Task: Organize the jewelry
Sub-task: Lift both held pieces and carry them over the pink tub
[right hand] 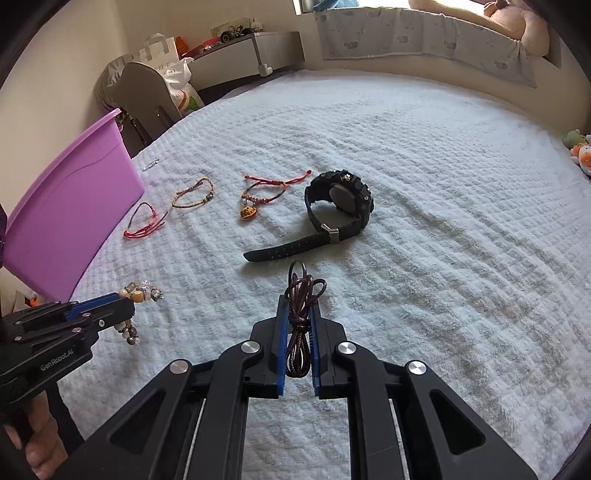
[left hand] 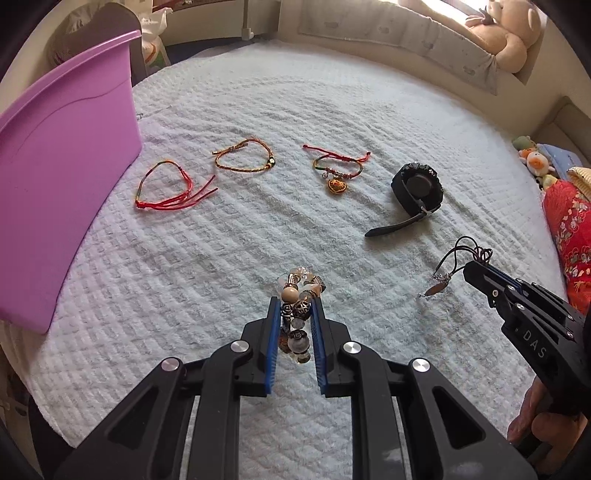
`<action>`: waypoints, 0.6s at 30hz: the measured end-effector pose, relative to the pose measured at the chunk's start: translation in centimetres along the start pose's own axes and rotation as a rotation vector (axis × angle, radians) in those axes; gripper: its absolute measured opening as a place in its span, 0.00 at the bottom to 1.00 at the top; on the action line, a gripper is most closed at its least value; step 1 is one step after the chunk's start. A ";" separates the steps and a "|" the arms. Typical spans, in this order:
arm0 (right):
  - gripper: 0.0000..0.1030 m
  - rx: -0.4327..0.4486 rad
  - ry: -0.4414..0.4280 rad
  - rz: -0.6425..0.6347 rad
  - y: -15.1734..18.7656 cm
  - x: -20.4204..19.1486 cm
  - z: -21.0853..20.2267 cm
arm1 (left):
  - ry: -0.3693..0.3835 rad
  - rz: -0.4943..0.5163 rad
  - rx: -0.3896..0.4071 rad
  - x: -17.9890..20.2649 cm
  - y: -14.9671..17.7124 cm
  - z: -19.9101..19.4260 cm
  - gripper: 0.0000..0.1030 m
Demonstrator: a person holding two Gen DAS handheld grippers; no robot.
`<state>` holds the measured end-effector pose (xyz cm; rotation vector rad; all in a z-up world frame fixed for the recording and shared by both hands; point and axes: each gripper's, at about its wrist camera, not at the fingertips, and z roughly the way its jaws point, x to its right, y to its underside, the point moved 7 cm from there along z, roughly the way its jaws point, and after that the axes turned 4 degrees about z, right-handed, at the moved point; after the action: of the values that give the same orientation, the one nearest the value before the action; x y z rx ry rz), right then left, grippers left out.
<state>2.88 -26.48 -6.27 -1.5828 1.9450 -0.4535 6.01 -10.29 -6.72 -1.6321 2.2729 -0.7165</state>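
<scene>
My left gripper (left hand: pixel 294 304) is shut on a beaded bracelet (left hand: pixel 299 295) of cream, silver and clear beads, held above the white towel (left hand: pixel 258 240). It also shows in the right wrist view (right hand: pixel 142 290). My right gripper (right hand: pixel 298 301) is shut on a brown cord necklace (right hand: pixel 301 314); its pendant (left hand: pixel 437 286) dangles in the left wrist view. On the towel lie a red string bracelet (left hand: pixel 168 190), a braided bracelet (left hand: pixel 245 157), a charm bracelet (left hand: pixel 338 171) and a black watch (left hand: pixel 417 188). A purple bin (left hand: pixel 62 166) stands at the left.
A red patterned cloth (left hand: pixel 569 229) and small plush toys (left hand: pixel 535 160) lie at the right edge. A large plush bear (left hand: pixel 506 33) sits on the window ledge. A chair (right hand: pixel 147 99) and bags (right hand: pixel 177 81) stand beyond the towel's far left.
</scene>
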 end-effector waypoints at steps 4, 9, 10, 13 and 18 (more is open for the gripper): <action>0.10 0.034 -0.006 -0.002 -1.0 -1.4 -2.1 | 0.026 0.006 0.019 -0.5 -0.7 -1.7 0.16; 0.10 0.080 -0.023 -0.017 -2.9 -4.4 -3.8 | 0.047 0.025 0.038 -1.6 -1.8 -4.5 0.16; 0.10 0.089 -0.031 -0.021 -3.3 -5.1 -4.2 | 0.048 0.030 0.045 -1.9 -2.1 -5.1 0.16; 0.10 0.113 -0.050 -0.037 -4.8 -7.3 -5.2 | 0.049 0.037 0.078 -3.1 -3.5 -7.4 0.16; 0.10 0.163 -0.096 -0.080 -8.0 -11.9 -6.9 | 0.032 0.026 0.153 -6.3 -6.8 -11.7 0.16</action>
<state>6.17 -17.53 6.50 -1.5531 1.7328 -0.5445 8.13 -3.20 6.26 -1.5293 2.1971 -0.8919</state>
